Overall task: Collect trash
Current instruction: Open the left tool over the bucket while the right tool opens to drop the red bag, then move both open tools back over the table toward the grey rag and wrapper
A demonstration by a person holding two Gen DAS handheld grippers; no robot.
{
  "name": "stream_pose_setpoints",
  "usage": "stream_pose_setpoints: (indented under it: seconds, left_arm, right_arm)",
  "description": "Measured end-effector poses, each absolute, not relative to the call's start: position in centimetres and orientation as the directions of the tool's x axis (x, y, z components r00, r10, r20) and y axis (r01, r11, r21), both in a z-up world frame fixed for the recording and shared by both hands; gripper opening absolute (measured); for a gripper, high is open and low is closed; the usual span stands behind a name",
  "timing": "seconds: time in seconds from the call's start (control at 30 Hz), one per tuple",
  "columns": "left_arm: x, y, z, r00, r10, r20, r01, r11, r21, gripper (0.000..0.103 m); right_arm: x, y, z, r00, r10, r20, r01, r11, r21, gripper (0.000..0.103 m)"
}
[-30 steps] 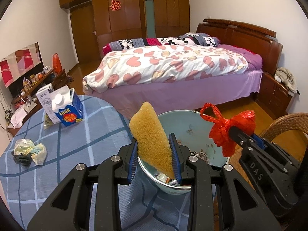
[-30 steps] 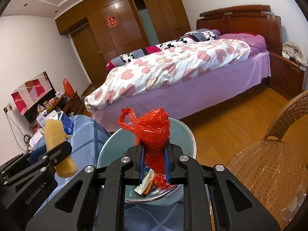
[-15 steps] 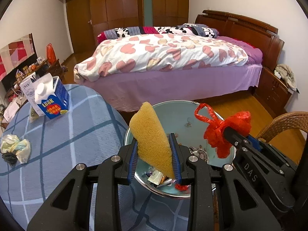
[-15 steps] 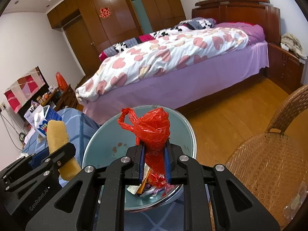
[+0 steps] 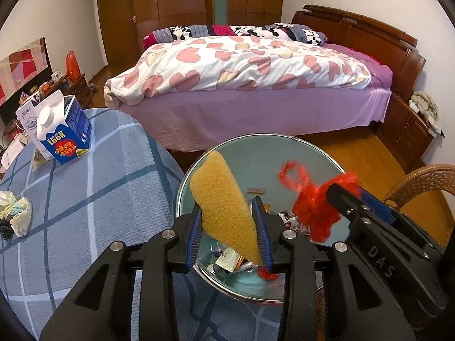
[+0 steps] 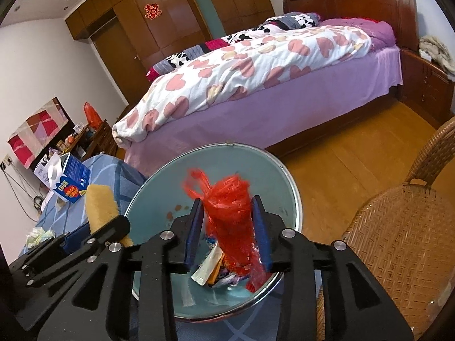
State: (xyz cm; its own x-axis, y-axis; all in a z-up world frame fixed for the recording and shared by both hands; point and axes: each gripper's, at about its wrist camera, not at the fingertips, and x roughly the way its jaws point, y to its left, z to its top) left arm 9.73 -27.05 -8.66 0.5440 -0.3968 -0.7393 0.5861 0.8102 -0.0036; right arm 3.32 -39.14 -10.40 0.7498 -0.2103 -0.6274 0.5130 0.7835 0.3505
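Sponge [image 5: 224, 207] pinched whole left view; right view edge only

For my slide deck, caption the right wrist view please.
Right hand-held gripper holds a red plastic bag above the trash bin.

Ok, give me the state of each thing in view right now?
Left gripper: shut on yellow sponge.
Right gripper: shut on red plastic bag.
Bin: open, trash inside.
Milk carton: upright, capped.
Crumpled wrapper: lying on table.
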Motion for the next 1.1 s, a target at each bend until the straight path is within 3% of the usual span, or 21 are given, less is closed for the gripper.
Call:
stream_pose_setpoints:
  seconds: [0.07, 0.2, 0.27, 0.33, 0.47, 0.67, 1.1]
  left_arm:
    - [9.8, -26.9, -8.6, 0.546, -0.394, -0.739, 0.582, 0.813, -0.004, 0.054]
    - [9.4, -26.1, -7.9, 0.570, -0.388, -0.724, 0.570, 0.822, 0.009, 0.066]
    - [9.1, -25.6, -7.4, 0.587, -0.382, -0.713, 0.558, 0.830, 0.015, 0.077]
    - [8.7, -25.1, -6.9, 0.609, -0.374, -0.699, 0.546, 0.837, 0.028, 0.084]
    - [8.0, -23.7, -6.2, 0.647, -0.343, -0.681, 0.514, 0.856, 0.057, 0.096]
    - [7.7, -20.3, -5.1, 0.685, -0.302, -0.663, 0.453, 0.889, 0.064, 0.097]
    - [8.1, -10.7, -4.7, 0.722, -0.201, -0.662, 0.313, 0.948, 0.052, 0.097]
  right_arm:
    - [3.1, -39.2, -10.2, 0.753, -0.213, -0.622, 0.515, 0.781, 0.355, 0.042]
    - [2.2, -39.4, -9.5, 0.765, -0.234, -0.600, 0.525, 0.767, 0.369, 0.050]
    - [1.5, -39.5, -9.0, 0.772, -0.253, -0.583, 0.533, 0.757, 0.378, 0.064]
    - [1.1, -39.4, -8.7, 0.775, -0.267, -0.572, 0.538, 0.755, 0.376, 0.070]
    - [0.1, -39.1, -8.0, 0.771, -0.303, -0.560, 0.561, 0.739, 0.373, 0.076]
    - [-0.6, -37.1, -7.1, 0.770, -0.348, -0.534, 0.569, 0.753, 0.331, 0.087]
    - [2.7, -28.8, -6.5, 0.814, -0.196, -0.547, 0.410, 0.861, 0.301, 0.088]
